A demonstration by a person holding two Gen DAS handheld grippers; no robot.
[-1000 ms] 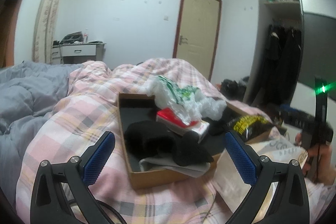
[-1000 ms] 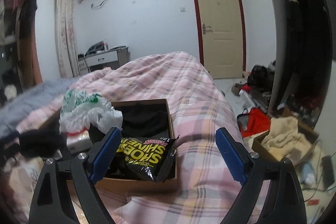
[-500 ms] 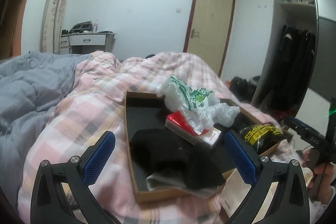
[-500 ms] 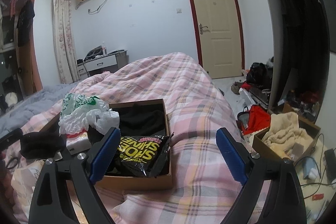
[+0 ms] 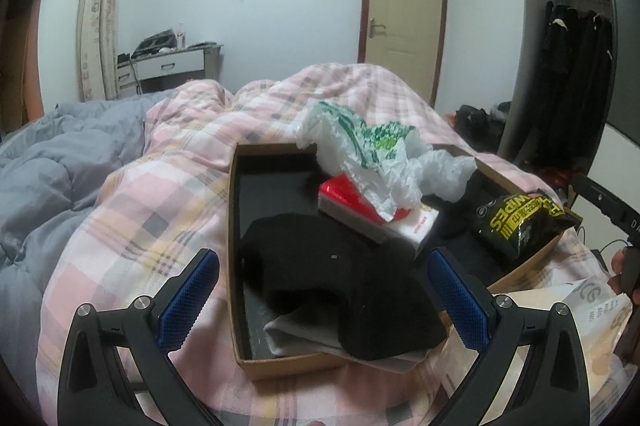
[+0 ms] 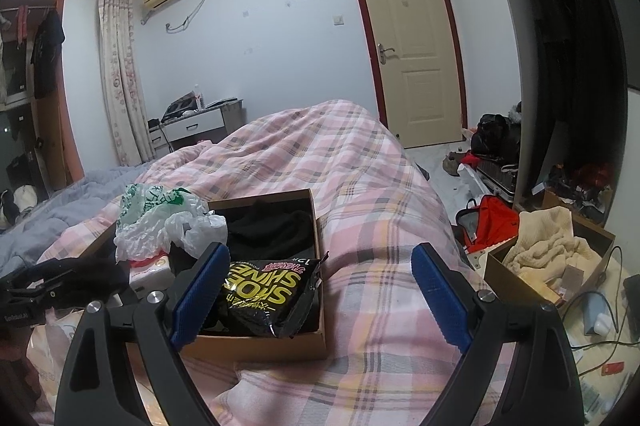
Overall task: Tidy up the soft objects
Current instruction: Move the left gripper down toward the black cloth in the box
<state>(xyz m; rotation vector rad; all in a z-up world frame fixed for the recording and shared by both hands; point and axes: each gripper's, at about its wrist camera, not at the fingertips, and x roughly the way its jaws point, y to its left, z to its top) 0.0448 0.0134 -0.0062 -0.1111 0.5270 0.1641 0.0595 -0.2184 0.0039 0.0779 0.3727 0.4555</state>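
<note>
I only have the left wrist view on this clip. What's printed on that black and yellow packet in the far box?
Observer: The right wrist view shows the black packet reading "SHOE SHINE", lying at the near end of the right cardboard box.
Operator: Anything else in that box?
Observer: Dark fabric fills its far end.
Operator: Is the right gripper holding anything?
Observer: No. The right gripper is open and empty, above the pink plaid quilt.
Operator: Anything on the floor?
Observer: Another box with a cream blanket.
</note>
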